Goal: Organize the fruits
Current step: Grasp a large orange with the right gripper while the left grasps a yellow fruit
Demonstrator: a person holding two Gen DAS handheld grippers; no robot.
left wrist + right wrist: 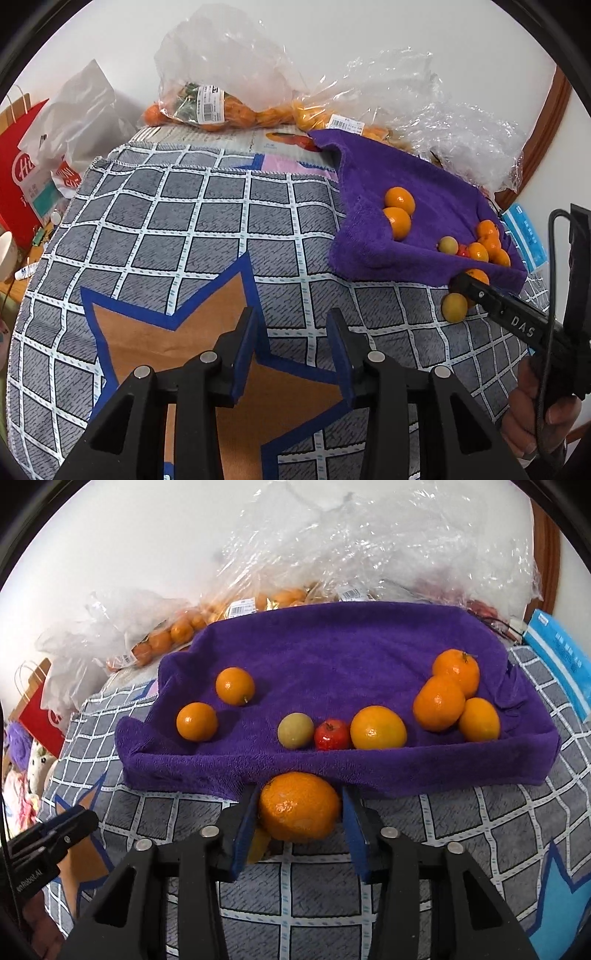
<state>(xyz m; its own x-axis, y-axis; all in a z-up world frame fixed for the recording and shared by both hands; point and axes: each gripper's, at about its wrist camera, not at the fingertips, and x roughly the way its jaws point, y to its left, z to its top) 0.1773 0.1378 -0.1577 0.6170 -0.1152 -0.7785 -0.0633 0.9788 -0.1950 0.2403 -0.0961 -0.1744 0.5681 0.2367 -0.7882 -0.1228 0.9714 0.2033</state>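
Right gripper [299, 808] clamps an orange [299, 806] btwn its pads just short of the purple towel [332, 646] w/ sorted fruit, prob to add it; left gripper [291, 350] idles wide open, empty.

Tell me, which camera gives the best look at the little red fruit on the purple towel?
The right wrist view: the small red fruit sits near the middle, unobstructed, between a pale green fruit and an orange on the purple towel. The left wrist view shows only a far-off red sliver wedged among the other fruits.
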